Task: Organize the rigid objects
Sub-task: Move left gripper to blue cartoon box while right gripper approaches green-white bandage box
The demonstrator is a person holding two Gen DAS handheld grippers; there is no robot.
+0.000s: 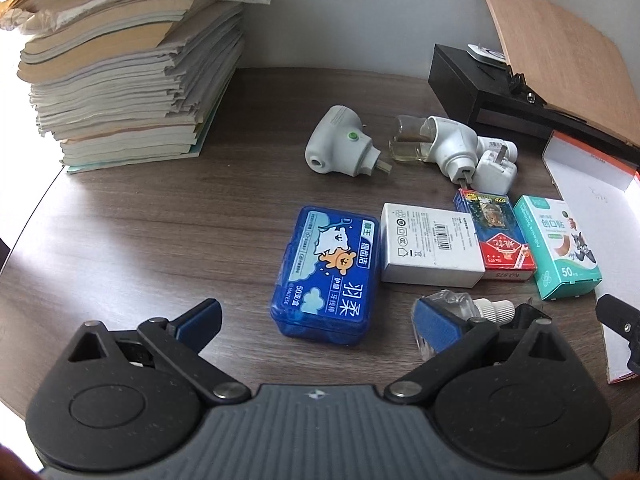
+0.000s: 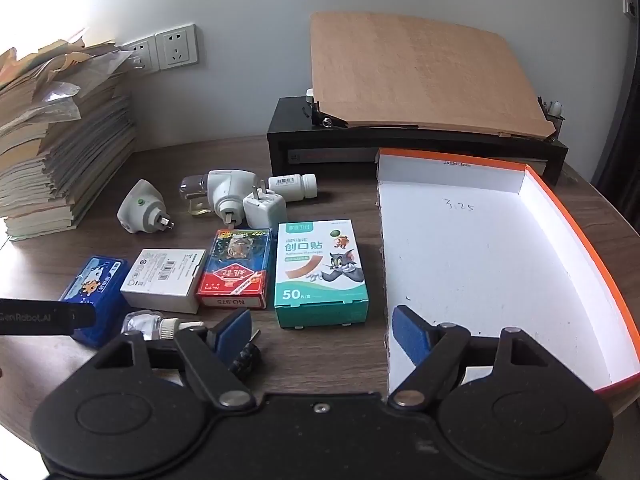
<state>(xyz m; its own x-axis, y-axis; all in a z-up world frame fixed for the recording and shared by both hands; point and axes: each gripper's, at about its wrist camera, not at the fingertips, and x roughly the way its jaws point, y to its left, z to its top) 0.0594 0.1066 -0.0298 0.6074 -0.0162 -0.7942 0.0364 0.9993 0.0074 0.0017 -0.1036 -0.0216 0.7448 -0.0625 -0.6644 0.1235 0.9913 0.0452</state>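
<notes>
Small objects lie on a dark wooden table. A blue floss box [image 1: 326, 272] [image 2: 96, 284], a white carton [image 1: 430, 246] [image 2: 164, 280], a red and blue card pack [image 1: 496, 236] [image 2: 236, 268] and a teal bandage box [image 1: 558, 246] [image 2: 320, 272] form a row. Behind them lie a white plug-in device [image 1: 340, 142] [image 2: 142, 208], a second one with a liquid bottle [image 1: 436, 144] [image 2: 216, 196], a white charger [image 1: 494, 172] [image 2: 264, 210] and a small white bottle [image 2: 294, 187]. A clear refill bottle [image 1: 460, 308] [image 2: 156, 326] lies nearest. My left gripper [image 1: 316, 320] is open and empty, just short of the floss box. My right gripper [image 2: 324, 332] is open and empty, in front of the bandage box.
A white tray box with an orange rim [image 2: 480, 248] [image 1: 588, 184] lies at the right. A black stand [image 2: 400, 148] [image 1: 480, 88] with a brown board on it is at the back. A tall stack of books [image 1: 120, 64] [image 2: 52, 140] stands at the left. Wall sockets [image 2: 176, 46] are behind.
</notes>
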